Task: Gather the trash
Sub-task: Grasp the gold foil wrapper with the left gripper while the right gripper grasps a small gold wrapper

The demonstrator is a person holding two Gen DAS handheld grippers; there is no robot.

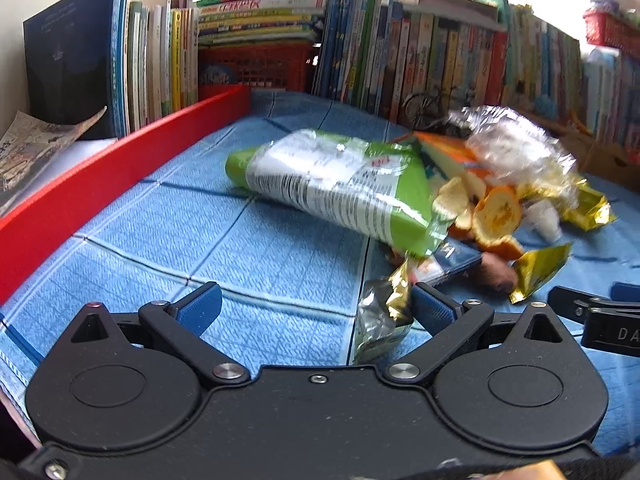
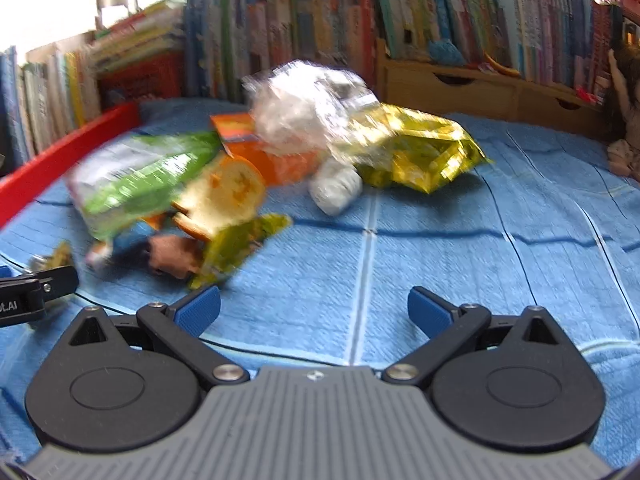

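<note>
A table is covered by a blue textured cloth point(image 1: 240, 240) with darker grid lines. A red rail point(image 1: 120, 160) bounds the cloth at 10 o'clock. Upright books point(image 1: 440, 48) are ranged along the far edge at 12 o'clock, with a red crate point(image 1: 256, 66) under stacked books. A wooden drawer unit point(image 2: 460, 88) is seen at 1 o'clock. Bright daylight is admitted above the books.

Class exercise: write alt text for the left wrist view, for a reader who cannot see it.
The open left gripper hovers low over a blue cloth, a crumpled foil wrapper beside its right finger. Ahead lies a trash pile: a green snack bag, orange peel and gold wrappers, with books behind.
</note>
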